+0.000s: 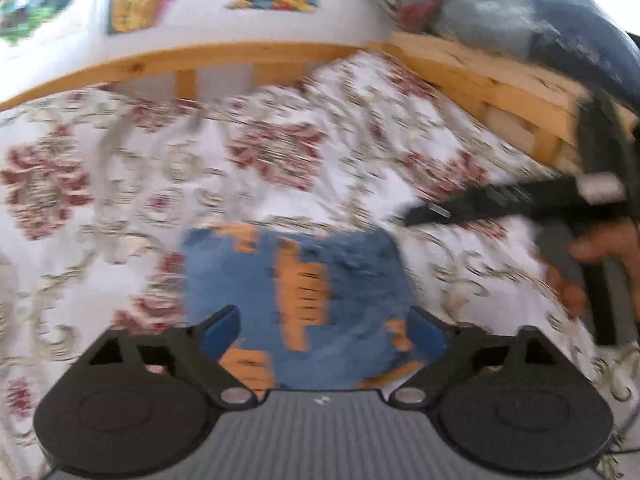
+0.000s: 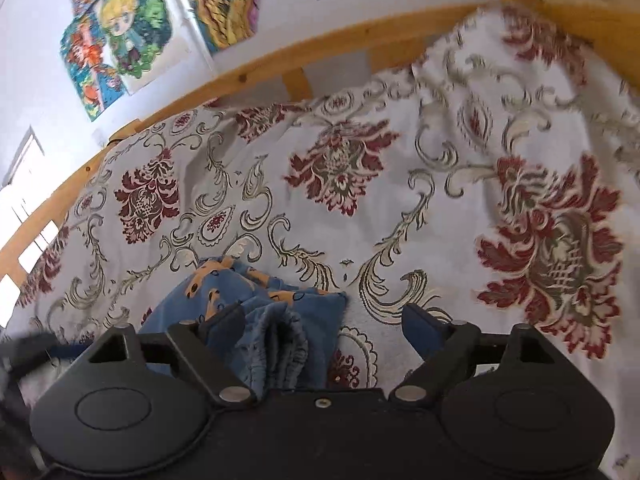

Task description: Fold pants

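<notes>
On the bed (image 2: 400,208), toward its near edge, the pants (image 2: 256,320) lie as a compact blue bundle with orange print, already doubled into a thick stack whose gathered waistband shows at the near end in the right wrist view. Starting at the left: the left gripper (image 1: 324,332) stands with its fingers (image 1: 220,334) spread wide over the bundle — the cloth lies in the gap, but neither pad presses on it, so it holds nothing (this view is heavily smeared, and fine detail is lost). Further right, the right gripper (image 2: 324,330) is likewise wide open and empty; its left finger sits over the bundle's right part, its right finger over bare bedspread. In the left wrist view the right gripper (image 1: 428,214) appears at the right edge, with a hand (image 1: 592,264) behind it.

By my reading, the fold looks finished or nearly so, and this is the release. What remains calls for little: perhaps a light press to flatten the stack, or clearing away without snagging cloth.

Room is generous — open bedspread stretches to the wooden rail (image 2: 256,68) along the far edge and out to the right side; only the near edge is close.
</notes>
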Tool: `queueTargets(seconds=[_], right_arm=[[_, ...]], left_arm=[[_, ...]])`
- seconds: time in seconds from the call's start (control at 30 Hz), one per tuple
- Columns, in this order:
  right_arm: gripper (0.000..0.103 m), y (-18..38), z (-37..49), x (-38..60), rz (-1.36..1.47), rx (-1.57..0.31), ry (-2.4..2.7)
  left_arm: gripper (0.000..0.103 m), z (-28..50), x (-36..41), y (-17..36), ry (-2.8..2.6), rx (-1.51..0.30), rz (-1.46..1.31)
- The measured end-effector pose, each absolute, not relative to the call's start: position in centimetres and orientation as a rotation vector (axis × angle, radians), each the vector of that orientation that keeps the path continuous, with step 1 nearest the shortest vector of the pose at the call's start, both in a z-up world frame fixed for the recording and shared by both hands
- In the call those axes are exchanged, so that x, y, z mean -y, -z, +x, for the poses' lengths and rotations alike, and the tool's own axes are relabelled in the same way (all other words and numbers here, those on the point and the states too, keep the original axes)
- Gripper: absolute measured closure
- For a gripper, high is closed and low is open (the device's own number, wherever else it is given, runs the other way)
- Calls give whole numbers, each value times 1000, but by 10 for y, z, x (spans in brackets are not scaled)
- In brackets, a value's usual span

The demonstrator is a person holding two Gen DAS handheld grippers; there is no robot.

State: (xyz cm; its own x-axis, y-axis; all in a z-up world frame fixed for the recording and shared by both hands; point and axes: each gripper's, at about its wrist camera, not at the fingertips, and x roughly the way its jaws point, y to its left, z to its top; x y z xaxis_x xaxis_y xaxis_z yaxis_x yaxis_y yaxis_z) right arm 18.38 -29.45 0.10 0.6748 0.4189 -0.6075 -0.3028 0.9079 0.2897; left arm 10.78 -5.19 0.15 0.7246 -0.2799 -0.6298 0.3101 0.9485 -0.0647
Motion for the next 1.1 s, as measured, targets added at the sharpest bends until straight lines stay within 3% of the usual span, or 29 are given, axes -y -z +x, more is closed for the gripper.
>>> queueTargets(seconds=[0.13,0.27,0.47,0.67,0.87,1.1], right_arm=[[19,-4,149,261,15,-605,-425],[36,2,126,229,-92,-562,-487],[62,32,123,214,-169,-678,-445],[63,40,110,231,-122,-716,-406],[63,14,113,222,-154,-599,-423],[68,37,127,203,-223,-656,-402]], left_arm=[[4,117,18,2,215,-673,31],[10,130,0,17,163,-707,18],[12,133,-12,40,128,-774,-11],[11,133,-20,56,119,-839,-3],[11,119,-13,19,147,-696,101],[10,193,31,10,298,-686,209]])
